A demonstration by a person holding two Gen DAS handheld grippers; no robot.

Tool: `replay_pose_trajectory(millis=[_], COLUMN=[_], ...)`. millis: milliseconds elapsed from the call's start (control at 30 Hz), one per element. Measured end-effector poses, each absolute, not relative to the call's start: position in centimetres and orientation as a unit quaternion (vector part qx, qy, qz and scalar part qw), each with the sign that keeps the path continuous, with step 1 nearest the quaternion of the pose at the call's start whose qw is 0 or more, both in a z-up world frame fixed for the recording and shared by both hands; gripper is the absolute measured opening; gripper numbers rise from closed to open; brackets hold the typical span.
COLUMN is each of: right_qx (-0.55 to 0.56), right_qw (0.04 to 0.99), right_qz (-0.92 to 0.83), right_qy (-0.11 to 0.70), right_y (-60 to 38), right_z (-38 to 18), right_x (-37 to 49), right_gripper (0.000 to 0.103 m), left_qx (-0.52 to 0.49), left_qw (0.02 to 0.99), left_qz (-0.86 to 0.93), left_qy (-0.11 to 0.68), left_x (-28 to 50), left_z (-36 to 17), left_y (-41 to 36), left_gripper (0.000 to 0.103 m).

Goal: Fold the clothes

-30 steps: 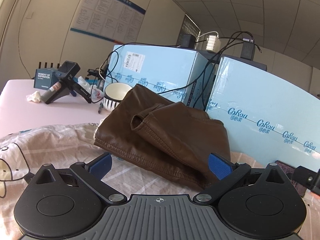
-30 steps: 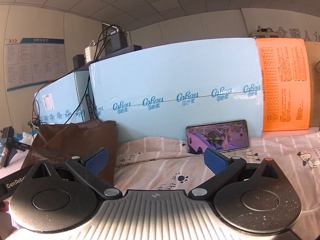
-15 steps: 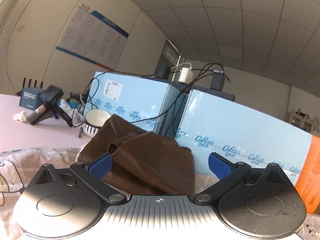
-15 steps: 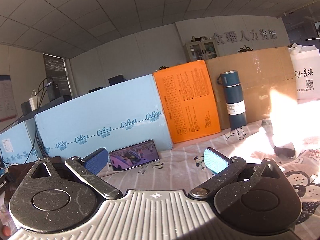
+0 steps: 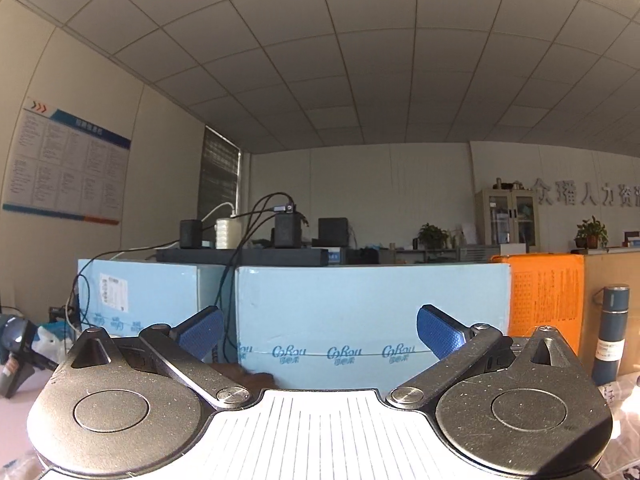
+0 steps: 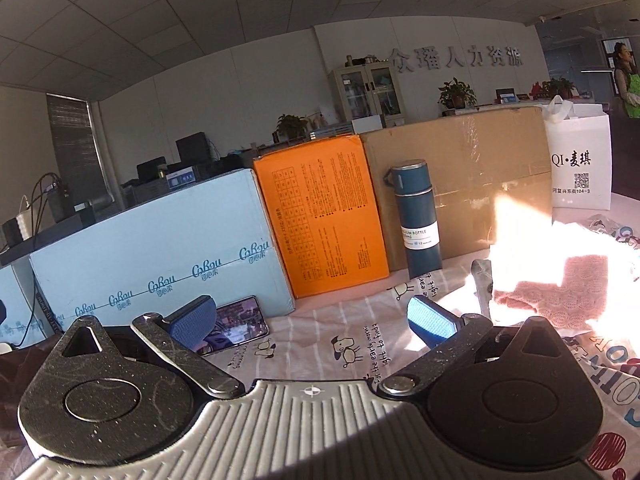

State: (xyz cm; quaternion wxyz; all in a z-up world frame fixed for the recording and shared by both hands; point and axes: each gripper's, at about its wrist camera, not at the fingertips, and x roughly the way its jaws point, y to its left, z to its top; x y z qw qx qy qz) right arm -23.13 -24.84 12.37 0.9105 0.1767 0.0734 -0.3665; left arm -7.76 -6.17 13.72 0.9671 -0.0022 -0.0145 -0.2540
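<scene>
Quick status, as far as I can tell from both wrist cams.

Your left gripper [image 5: 318, 330] is tilted up at the room, jaws wide apart w/ nothing between them. All you get of the brown garment [image 5: 256, 378] in that view is a sliver peeking out just above the gripper body, in front of the light blue boxes [image 5: 360, 304]. Can't tell from that bit how neatly it's lying, so I won't call it folded, tbh.

Your right gripper [image 6: 310, 318] is also wide open and holding nothing. It's looking across the printed sheet [image 6: 360, 344] on the surface. Over on the right, in a hard patch of sun, there's a pink knit piece [image 6: 560, 296] lying on the sheet, well apart from the jaws. It's partly blown out by the glare, so idk if it's flat or bunched. Something grey [image 6: 482, 288] sits right beside it, touching or nearly.

Other stuff: phone [image 6: 236, 326] propped against the blue boxes, blue bottle [image 6: 418, 220] standing by the cardboard box [image 6: 480, 168], orange box [image 6: 320, 216] next to that.

My read: brown item prob dealt with and parked at the left, pink knit is likely next. So maybe one piece down, at least one to go, and neither hand has started on it yet.
</scene>
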Motion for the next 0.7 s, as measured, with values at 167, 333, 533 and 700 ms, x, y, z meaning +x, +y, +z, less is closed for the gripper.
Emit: replay_pose_trajectory(millis=[167, 333, 533, 700], right_qx=[0.174, 0.143, 0.140, 0.125], right_qw=[0.923, 0.928, 0.923, 0.926], right_qz=[-0.340, -0.343, -0.358, -0.351], right_qy=[0.048, 0.018, 0.020, 0.054], right_y=[-25.6, -26.4, -28.6, -30.0], right_z=[14.1, 15.1, 14.6, 13.4], right_x=[-21.6, -19.0, -16.5, -15.4], right_gripper=[0.103, 0.103, 0.103, 0.103], left_qx=[-0.029, -0.045, -0.036, -0.019], left_qw=[0.948, 0.934, 0.930, 0.931], left_qz=[-0.316, -0.353, -0.353, -0.350], left_qy=[0.019, 0.042, 0.091, 0.104], left_x=[-5.4, -2.0, 1.4, 1.7], left_z=[14.8, 13.9, 11.7, 11.2], left_y=[-8.6, -11.3, -12.3, -13.1], left_gripper=[0.103, 0.103, 0.103, 0.103])
